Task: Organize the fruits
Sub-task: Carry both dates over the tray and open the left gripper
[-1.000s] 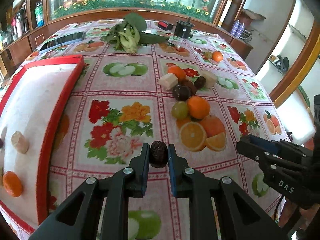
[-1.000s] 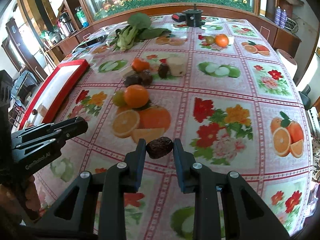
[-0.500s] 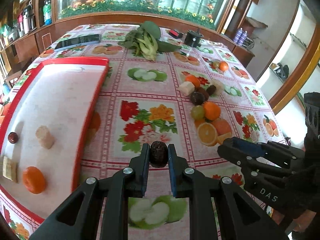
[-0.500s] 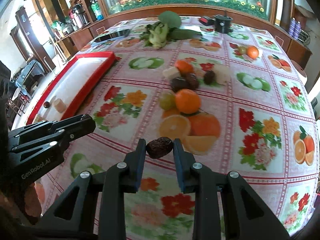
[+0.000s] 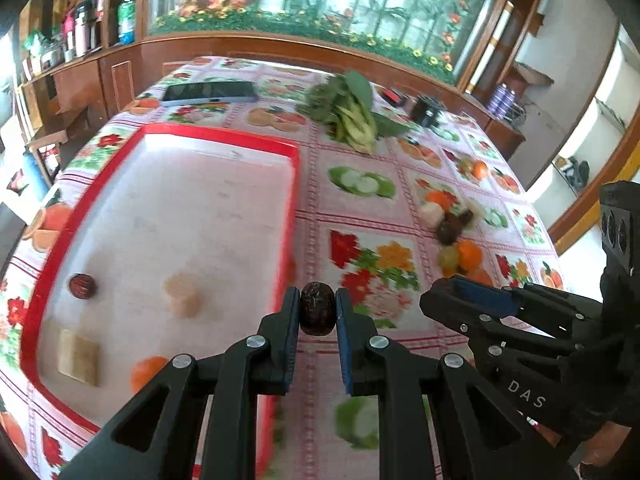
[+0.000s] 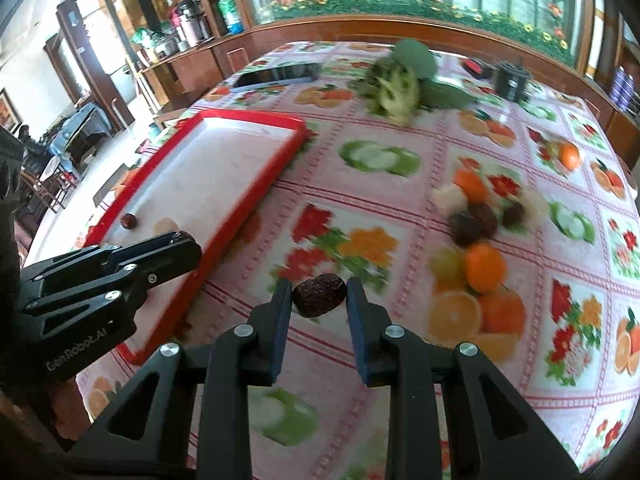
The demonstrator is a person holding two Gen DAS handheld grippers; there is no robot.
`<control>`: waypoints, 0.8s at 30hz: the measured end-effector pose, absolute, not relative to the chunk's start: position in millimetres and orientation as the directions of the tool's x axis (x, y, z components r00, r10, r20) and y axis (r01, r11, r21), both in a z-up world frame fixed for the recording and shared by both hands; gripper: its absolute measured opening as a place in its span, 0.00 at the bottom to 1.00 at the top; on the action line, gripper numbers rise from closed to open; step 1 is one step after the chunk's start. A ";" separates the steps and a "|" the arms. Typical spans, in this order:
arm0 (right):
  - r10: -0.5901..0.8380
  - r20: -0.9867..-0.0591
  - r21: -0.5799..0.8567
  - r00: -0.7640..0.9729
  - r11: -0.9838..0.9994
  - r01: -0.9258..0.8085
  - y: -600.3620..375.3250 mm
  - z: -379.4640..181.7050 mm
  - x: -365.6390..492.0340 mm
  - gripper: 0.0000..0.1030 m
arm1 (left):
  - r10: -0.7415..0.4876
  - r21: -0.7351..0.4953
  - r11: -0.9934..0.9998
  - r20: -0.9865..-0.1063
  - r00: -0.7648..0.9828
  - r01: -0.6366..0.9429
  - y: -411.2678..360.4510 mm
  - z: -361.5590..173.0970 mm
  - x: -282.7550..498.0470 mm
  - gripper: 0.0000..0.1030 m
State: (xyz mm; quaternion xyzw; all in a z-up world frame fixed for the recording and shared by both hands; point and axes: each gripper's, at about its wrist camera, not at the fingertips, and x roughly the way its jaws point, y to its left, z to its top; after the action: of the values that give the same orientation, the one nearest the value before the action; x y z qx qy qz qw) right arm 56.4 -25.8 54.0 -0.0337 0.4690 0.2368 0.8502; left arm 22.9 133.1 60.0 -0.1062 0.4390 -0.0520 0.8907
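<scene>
Evidently both dark wrinkled dates ride clamped, one in the left gripper (image 5: pixel 317 312) at lower centre, its date (image 5: pixel 317 309) near the red-rimmed white tray (image 5: pixel 294 184), one (image 6: pixel 319 295) in the right gripper (image 6: pixel 319 300), presumably to join the fruit already sorted there; loose fruit pile (image 6: pixel 480 216) waits right.

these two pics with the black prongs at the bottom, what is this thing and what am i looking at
No robot here: a person holds a two-finger claw in each hand, each with a camera looking along its fingers. One picture is from the left claw, which pinches a dark date; the other is from the right claw, pinching another date. Each view also shows the other claw at its side. Below is a fruit-print tablecloth with a red tray already holding a few pieces, a pile of loose fruit, leafy greens and a phone.
</scene>
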 end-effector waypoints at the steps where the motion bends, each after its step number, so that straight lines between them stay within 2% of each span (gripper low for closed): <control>1: 0.378 -0.811 0.165 0.446 0.880 -0.446 -18.1 55.6 57.5 0.29 | -0.180 -0.234 0.972 -0.770 0.613 -0.009 139.7 61.0 23.0 0.16; 14: 0.445 -0.801 0.151 0.401 0.797 -0.584 72.6 56.7 67.3 0.29 | -0.080 -0.206 0.969 -0.778 0.623 -0.133 221.7 61.1 31.2 0.16; 24: 0.418 -0.831 0.120 0.367 0.779 -0.616 108.1 32.8 84.4 0.29 | -0.053 -0.196 0.962 -0.816 0.576 -0.189 250.0 35.5 45.9 0.16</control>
State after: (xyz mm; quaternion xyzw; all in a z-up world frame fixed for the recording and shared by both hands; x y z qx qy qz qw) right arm 84.4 108.1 32.8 -0.1059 0.4662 0.3153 0.8198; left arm 45.9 250.0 35.5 -0.1317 0.4588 0.0388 0.8779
